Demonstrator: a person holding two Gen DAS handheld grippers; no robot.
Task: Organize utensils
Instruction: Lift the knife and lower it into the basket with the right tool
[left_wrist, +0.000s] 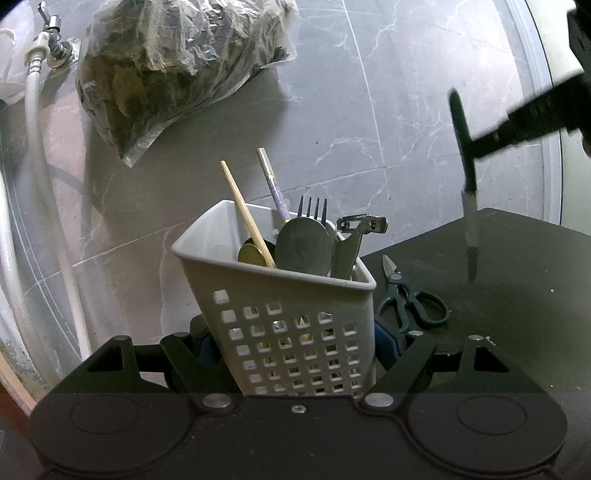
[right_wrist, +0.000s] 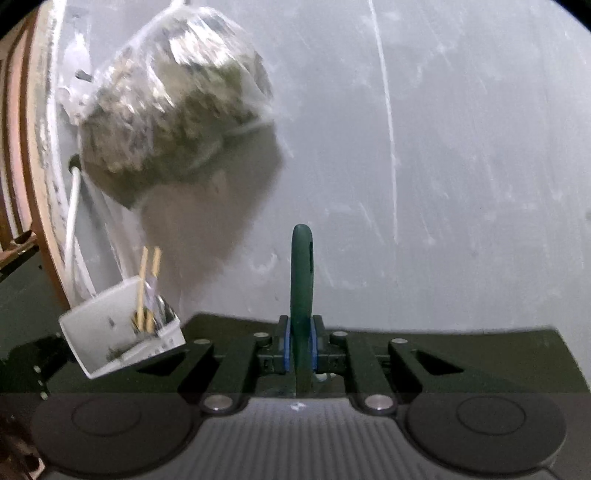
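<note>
The left gripper (left_wrist: 291, 354) has its fingers clamped on both sides of the grey utensil basket (left_wrist: 280, 295), which holds a spoon (left_wrist: 303, 243), a fork (left_wrist: 314, 208), chopsticks (left_wrist: 245, 210) and a peeler (left_wrist: 354, 236). Just right of the basket, scissors (left_wrist: 413, 299) lie on the black table (left_wrist: 517, 277). Farther right and above, the right gripper (right_wrist: 300, 354) pinches a knife (left_wrist: 467, 177) by its green handle, blade down. Behind the basket stands a plastic bag (left_wrist: 184, 62).

Each black tool (right_wrist: 299, 350) has blue pads (right_wrist: 283, 347), silver screws and round discs.
</note>
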